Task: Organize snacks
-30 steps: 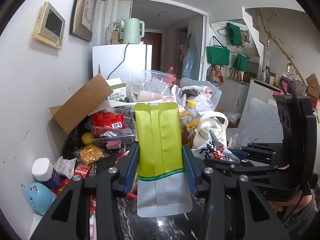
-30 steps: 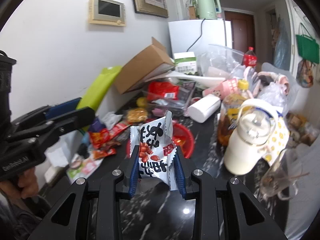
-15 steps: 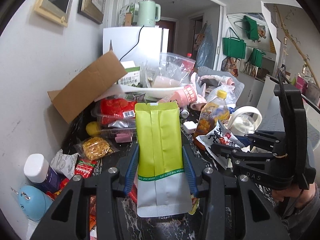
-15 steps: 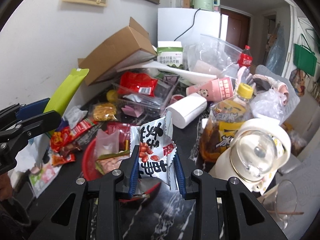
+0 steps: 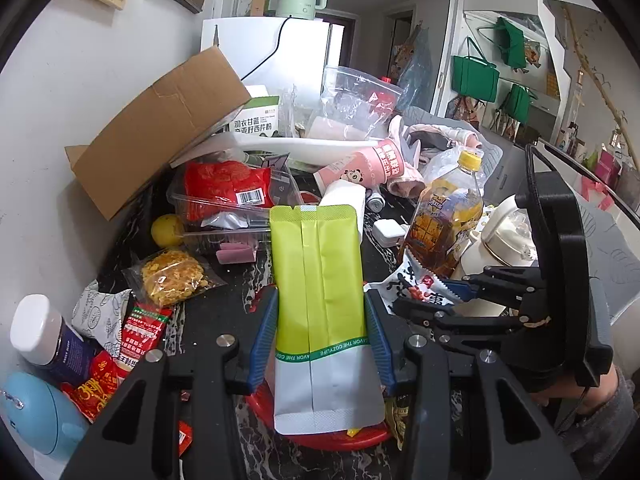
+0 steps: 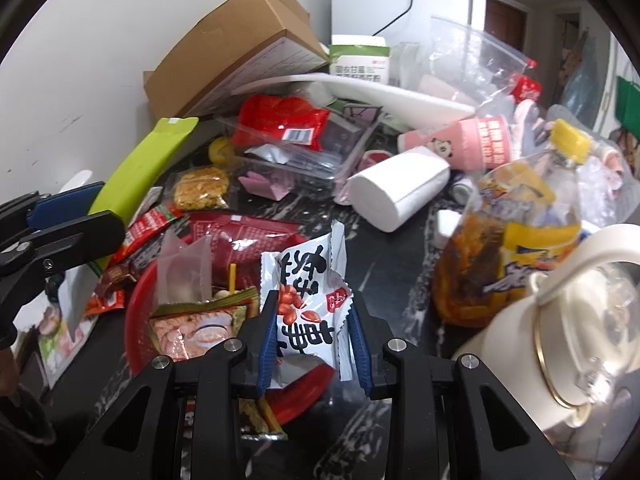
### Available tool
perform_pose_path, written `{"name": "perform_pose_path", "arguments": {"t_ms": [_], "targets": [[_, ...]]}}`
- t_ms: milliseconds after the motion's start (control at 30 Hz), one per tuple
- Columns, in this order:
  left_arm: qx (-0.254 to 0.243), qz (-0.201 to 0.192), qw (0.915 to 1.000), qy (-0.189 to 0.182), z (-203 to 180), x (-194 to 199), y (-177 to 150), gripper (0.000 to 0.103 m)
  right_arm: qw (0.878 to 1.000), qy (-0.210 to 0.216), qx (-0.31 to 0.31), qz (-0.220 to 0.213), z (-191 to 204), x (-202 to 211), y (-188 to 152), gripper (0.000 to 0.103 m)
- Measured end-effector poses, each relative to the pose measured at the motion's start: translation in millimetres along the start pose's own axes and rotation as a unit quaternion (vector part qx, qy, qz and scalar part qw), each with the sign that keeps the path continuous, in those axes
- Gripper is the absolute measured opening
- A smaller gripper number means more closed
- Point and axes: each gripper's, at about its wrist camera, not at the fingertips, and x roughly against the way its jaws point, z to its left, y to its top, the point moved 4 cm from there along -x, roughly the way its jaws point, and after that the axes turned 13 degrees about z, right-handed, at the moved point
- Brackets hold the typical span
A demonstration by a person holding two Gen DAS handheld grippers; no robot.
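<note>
I am holding a tall lime-green and silver foil pouch (image 5: 320,292) upright in my left gripper (image 5: 322,340), its blue pads pressing both long edges of the pouch. In my right gripper (image 6: 314,336) I am pinching a white peanut snack packet with black lettering (image 6: 308,296), the jaws closed on its crumpled sides.

The landmark is the round red plastic basket (image 6: 138,320) on the dark marbled countertop (image 6: 400,248). Both packets are hanging over it: the pouch above its near rim in the left wrist view, the peanut packet above its right half in the right wrist view. Several flat snack packs are already lying inside the basket.

Just behind the basket, a clear bag of yellow crumbly snacks (image 5: 172,278) is lying on the counter, and beyond that a clear plastic tray holding a red packet (image 5: 224,192). To the right of the basket, a yellow-capped bottle of amber drink (image 6: 508,232) is standing beside a cream kettle with a glass lid (image 6: 568,328). A white paper roll (image 6: 400,188) is lying on its side behind the basket's right edge. A brown cardboard box (image 6: 236,52) is leaning against the wall further back.
</note>
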Motion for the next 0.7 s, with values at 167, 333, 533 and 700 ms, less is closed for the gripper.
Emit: {"name": "perform_pose_path", "arguments": {"t_ms": [167,333,533,700], "targets": [[0.002,0.005,1.0000,0.000,3.2,-6.0,1.3,0.042,1.000,0.023,0.018,0.008,4.7,-12.3,5.9,0.033],[0.000,0.014,0.9999,0.004,4.4,-11.6,1.4,0.042,0.999,0.016,0.034,0.027,9.1,-26.8,6.6,0.061],[0.004,0.020,0.9998,-0.003,6.0,-14.7,-2.0,0.042,0.999,0.009,0.032,0.018,3.9,-20.8,6.5,0.071],[-0.001,0.022,0.9997,-0.011,0.5,-13.0,-0.5,0.042,1.000,0.006,0.021,0.002,-0.3,-8.4,4.2,0.076]]}}
